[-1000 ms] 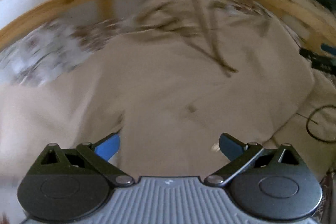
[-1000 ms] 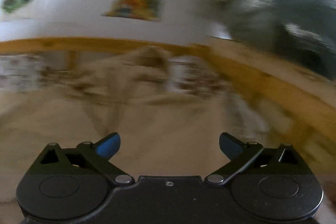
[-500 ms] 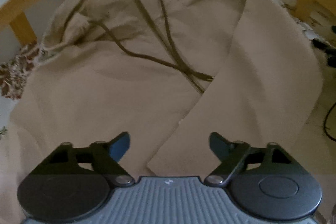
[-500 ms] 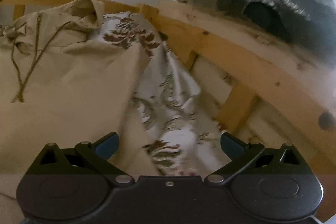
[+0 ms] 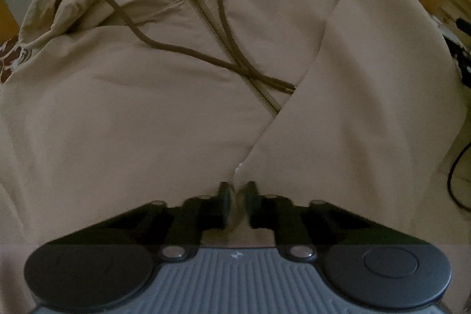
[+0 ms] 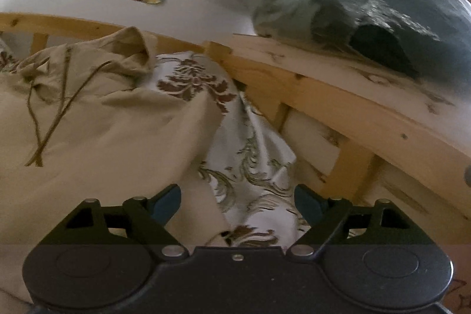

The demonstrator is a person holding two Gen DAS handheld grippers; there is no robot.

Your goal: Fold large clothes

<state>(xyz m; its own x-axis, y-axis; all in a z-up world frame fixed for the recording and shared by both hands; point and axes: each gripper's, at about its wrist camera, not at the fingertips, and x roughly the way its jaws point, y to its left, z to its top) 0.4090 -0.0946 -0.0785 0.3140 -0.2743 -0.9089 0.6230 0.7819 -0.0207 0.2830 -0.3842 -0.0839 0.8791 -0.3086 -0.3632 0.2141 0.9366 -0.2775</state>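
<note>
A beige zip jacket [image 5: 147, 122] with brown drawstrings [image 5: 182, 49] lies spread on a bed, its right part folded over the front in a flap [image 5: 368, 108]. My left gripper [image 5: 237, 196] points steeply down at the flap's lower corner and is shut on a pinch of that beige cloth. In the right wrist view the same jacket [image 6: 103, 122] fills the left half, its hood bunched at the far end. My right gripper [image 6: 237, 199] hovers over the jacket's right edge and the patterned sheet, jaws wide but closing, with the cloth edge lying below them and not pressed.
A white sheet with brown floral print [image 6: 250, 152] covers the bed. A pine bed rail [image 6: 338, 108] runs along the right with a plastic-wrapped dark bundle [image 6: 368, 5] on its ledge. A black cable [image 5: 456, 172] lies on the floor at the left wrist view's right edge.
The left gripper came down onto the jacket's flap corner and closed from wide open onto the cloth. The right gripper dropped toward the jacket's right edge, and its jaws narrowed a little.
</note>
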